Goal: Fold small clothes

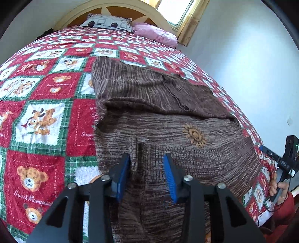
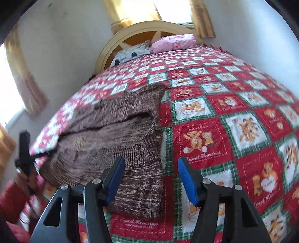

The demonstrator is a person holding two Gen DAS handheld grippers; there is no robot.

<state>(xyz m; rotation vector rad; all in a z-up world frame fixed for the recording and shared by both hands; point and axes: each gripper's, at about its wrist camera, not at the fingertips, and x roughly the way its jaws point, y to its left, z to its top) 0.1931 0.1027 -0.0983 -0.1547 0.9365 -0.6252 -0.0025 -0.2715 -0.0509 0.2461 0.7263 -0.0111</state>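
A brown knitted sweater (image 1: 168, 130) with a small orange sun motif (image 1: 194, 135) lies flat on the bed, its upper part folded over. It also shows in the right wrist view (image 2: 112, 134). My left gripper (image 1: 147, 160) is open just above the sweater's lower middle, beside a small raised ridge of knit. My right gripper (image 2: 151, 164) is open and empty, over the sweater's near right edge and the quilt. The other gripper shows at the right edge of the left wrist view (image 1: 287, 158) and the left edge of the right wrist view (image 2: 24, 149).
A red, green and white teddy-bear quilt (image 1: 43, 115) covers the bed (image 2: 233, 127). A grey pillow (image 1: 108, 22) and a pink pillow (image 1: 155, 33) lie by the arched headboard (image 2: 142, 30). White walls and curtained windows (image 2: 129, 11) surround the bed.
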